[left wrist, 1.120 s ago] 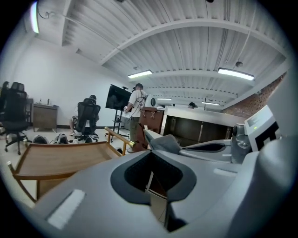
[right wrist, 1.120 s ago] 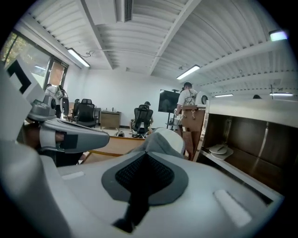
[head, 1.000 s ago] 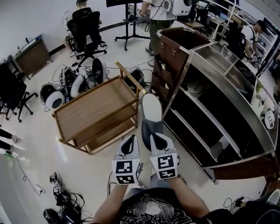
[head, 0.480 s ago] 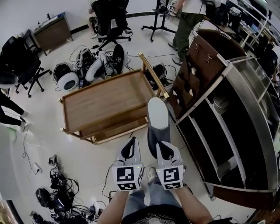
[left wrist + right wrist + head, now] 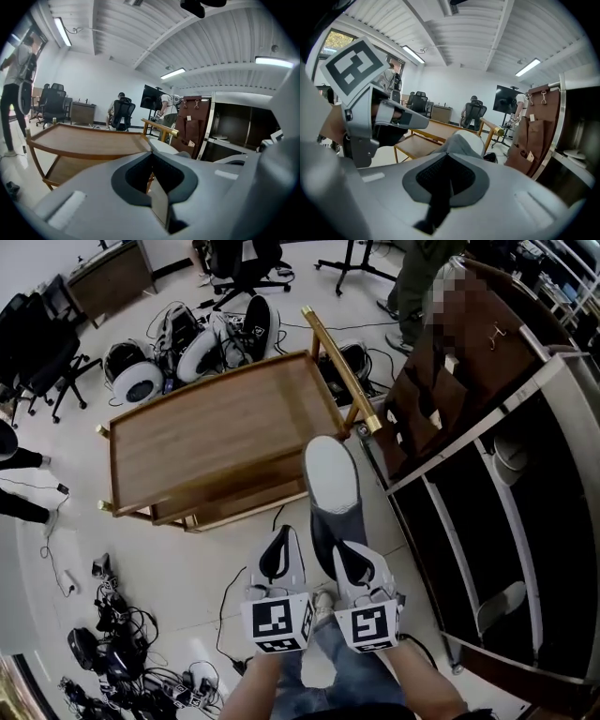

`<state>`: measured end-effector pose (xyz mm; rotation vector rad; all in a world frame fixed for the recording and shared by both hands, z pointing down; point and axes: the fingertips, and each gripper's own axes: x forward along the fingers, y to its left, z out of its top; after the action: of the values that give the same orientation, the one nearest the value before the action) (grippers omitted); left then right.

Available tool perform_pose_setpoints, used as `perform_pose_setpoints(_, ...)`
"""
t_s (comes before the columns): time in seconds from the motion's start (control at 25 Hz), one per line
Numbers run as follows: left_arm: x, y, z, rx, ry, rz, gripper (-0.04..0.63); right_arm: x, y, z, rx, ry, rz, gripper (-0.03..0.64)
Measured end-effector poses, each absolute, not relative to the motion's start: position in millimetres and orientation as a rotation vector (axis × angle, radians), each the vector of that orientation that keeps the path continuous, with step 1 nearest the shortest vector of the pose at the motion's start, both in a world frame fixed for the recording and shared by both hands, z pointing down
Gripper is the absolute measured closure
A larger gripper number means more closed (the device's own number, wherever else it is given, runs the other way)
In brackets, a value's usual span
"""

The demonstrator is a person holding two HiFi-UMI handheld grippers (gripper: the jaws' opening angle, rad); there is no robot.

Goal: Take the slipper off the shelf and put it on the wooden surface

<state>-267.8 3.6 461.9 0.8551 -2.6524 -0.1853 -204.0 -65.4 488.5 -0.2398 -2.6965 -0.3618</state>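
Wooden cart [image 5: 206, 427] at left, shelf [image 5: 525, 395] at right, slipper [image 5: 330, 486] between them

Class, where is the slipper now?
Head view, centre: the slipper is held by the right gripper, between the wooden cart and the shelf.

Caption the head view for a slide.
Right gripper holds a grey slipper by its back end over the floor, between wooden cart and dark shelf unit.

No words or numbers can be read; only black-and-white square patterns show on the left gripper [image 5: 279, 538] and right gripper [image 5: 347, 547].
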Motion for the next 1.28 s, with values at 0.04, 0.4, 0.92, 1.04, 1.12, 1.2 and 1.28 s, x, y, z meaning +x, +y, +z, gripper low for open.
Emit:
perform_pose_setpoints(0.04,-270,3,473,0.854,-2.649,-0.194,0.591,-205,-65,497,-0.246,-2.701,-0.365,0.607)
perform_pose_setpoints(0.4,-281,-1,566,0.953,-2.647,-0.180,0.591,-204,-62,592,-0.229,-2.761,-0.418,0.607)
perform_pose_setpoints(0.92,-300,-14,697,1.059,-2.674,-0.140,0.591,-196,-84,738,-0.257,-2.716,-0.493,0.607)
perform_pose_setpoints(1.04,-303,-22,723,1.069,-2.672,-0.195,0.591,-198,-88,771,-0.269,-2.724,-0.506,0.607)
perform_pose_setpoints(1.12,-307,-27,738,1.083,-2.672,-0.213,0.591,-201,-91,793,-0.275,-2.732,-0.512,0.607)
perform_pose_setpoints(1.2,-309,-30,757,1.094,-2.670,-0.192,0.591,-204,-90,816,-0.292,-2.731,-0.521,0.607)
perform_pose_setpoints(1.28,-312,-31,776,1.097,-2.660,-0.181,0.591,-206,-89,838,-0.307,-2.730,-0.515,0.607)
